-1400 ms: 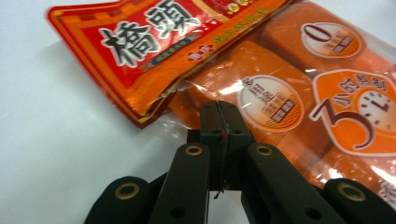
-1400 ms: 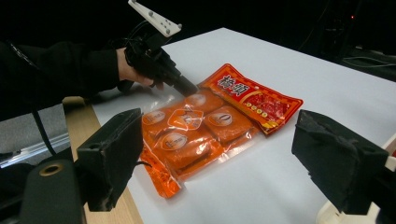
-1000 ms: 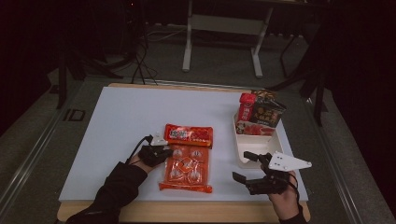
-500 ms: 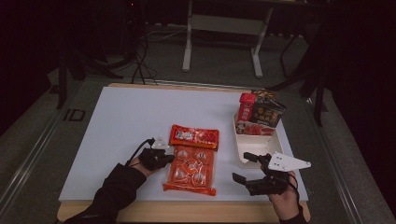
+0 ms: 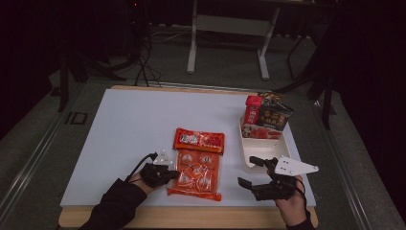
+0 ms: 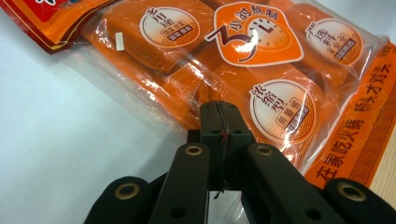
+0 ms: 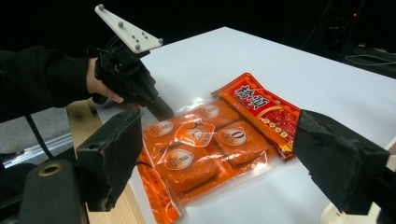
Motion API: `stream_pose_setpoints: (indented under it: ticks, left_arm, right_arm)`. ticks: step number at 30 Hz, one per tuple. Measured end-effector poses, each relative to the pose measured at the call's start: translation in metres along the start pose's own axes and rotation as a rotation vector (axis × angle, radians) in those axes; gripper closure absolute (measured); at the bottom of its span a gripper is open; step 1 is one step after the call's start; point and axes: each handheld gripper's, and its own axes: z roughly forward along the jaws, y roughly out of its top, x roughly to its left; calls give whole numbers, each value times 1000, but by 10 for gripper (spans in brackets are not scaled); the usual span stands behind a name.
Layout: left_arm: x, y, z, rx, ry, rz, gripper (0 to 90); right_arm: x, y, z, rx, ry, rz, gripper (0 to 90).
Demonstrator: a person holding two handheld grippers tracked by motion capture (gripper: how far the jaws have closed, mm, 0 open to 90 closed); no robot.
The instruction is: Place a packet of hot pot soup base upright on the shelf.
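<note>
1. My left hand-held gripper point(image 5: 173, 173) is clamped shut on the clear edge of the orange packet point(image 5: 197, 168).
2. The packet lies flat on the white bench point(image 5: 143, 124), at 3 o'clock from that hand-held gripper.
3. My right hand-held gripper point(image 5: 253, 171) hovers wide, holding nothing, at 3 o'clock from the packet.
4. A white tray point(image 5: 264, 151) of packets sits at 12 o'clock from it.

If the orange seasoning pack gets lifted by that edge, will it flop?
Probably. The orange seasoning pack is thin clear film around separate blocks, so it would likely sag between them. The glossy film looks slippery, though the left gripper is shut on its edge.
</note>
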Motion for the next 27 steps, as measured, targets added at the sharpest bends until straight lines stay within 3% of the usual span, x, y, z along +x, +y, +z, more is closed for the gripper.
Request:
stream_pose_setpoints:
  ticks: [2,3,7,11,14,15,18,19,20,21,23,25,27]
  left_arm:
    - [0,0,0,0,0,0,900]
    - [-1,1,0,-1,-11,-19,900]
    - [-8,5,1,12,9,6,900]
    - [-3,3,1,-2,-32,-29,900]
    - [-3,2,0,-21,-34,3,899]
    - [1,1,-2,-79,-36,17,899]
    - [8,2,-8,-159,-7,19,801]
    - [11,3,-11,-175,7,17,796]
    - [14,5,-14,-180,-8,6,795]
    - [16,7,-16,-188,2,-22,787]
    - [20,11,-23,-206,2,-40,776]
    - [22,14,-28,-230,18,-48,740]
    - [25,16,-30,-237,5,-60,663]
  right_arm:
    - [0,0,0,0,1,0,160]
    - [0,0,0,0,1,0,160]
    - [1,0,2,3,3,-7,159]
    - [1,0,2,5,2,-8,158]
    - [0,0,2,8,1,-7,158]
    - [0,0,2,7,0,-6,158]
    - [0,0,1,3,2,-10,158]
    - [0,-1,1,4,2,-8,158]
    - [0,-1,1,5,1,-6,158]
    - [0,-1,1,4,1,-4,158]
    - [-1,-1,0,3,0,-1,158]
    - [-1,-1,0,0,0,-1,158]
    - [0,-1,0,3,-1,-1,157]
